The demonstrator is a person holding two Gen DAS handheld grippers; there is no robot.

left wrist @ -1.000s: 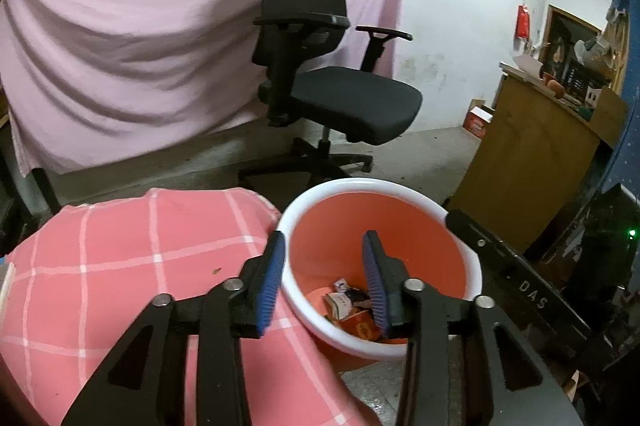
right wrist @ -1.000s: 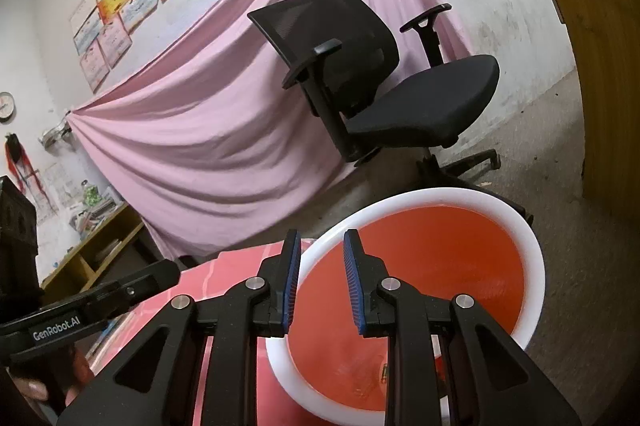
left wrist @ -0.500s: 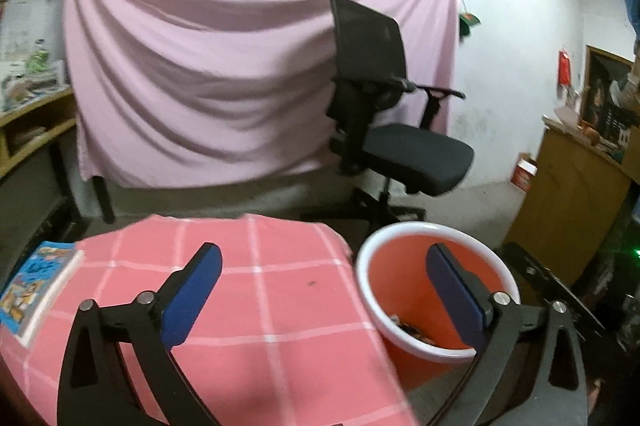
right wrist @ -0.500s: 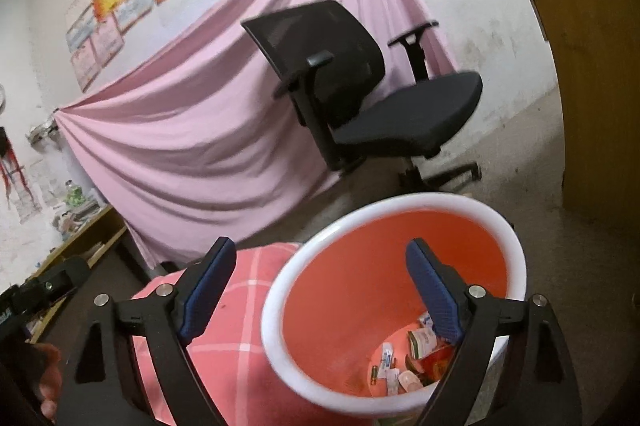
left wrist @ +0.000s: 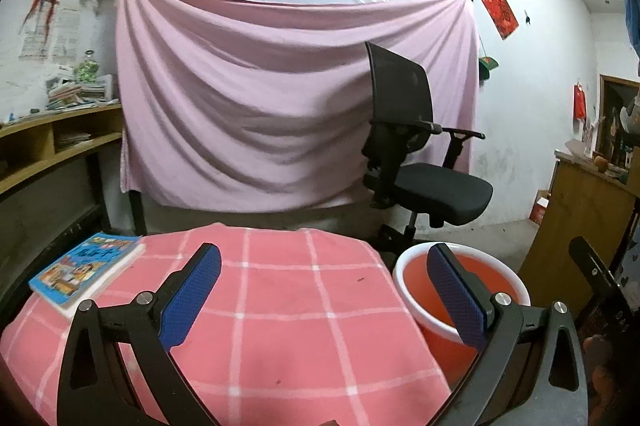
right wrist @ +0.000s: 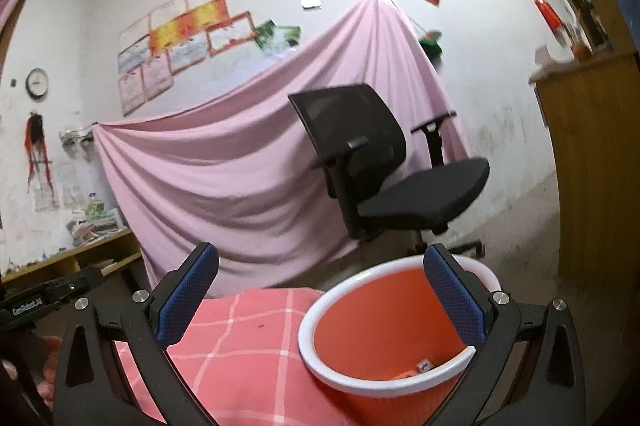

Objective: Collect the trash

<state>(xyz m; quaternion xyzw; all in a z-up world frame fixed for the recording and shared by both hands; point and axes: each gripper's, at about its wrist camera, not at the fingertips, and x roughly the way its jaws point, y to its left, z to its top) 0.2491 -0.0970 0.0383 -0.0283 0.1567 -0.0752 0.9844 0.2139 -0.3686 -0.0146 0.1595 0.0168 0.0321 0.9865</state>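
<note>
Left hand-held gripper [left wrist: 324, 300] wide open, empty; right hand-held gripper [right wrist: 322, 300] opening, empty. Scraps already in bin [right wrist: 360, 284]. Table [left wrist: 280, 306] apparently trash-free; likely near done.

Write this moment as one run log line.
left gripper: open, empty | right gripper: opening, empty | orange plastic bin with white rim: holds trash

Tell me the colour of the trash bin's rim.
White, around an orange-red bin; the right wrist view shows it best.
</note>
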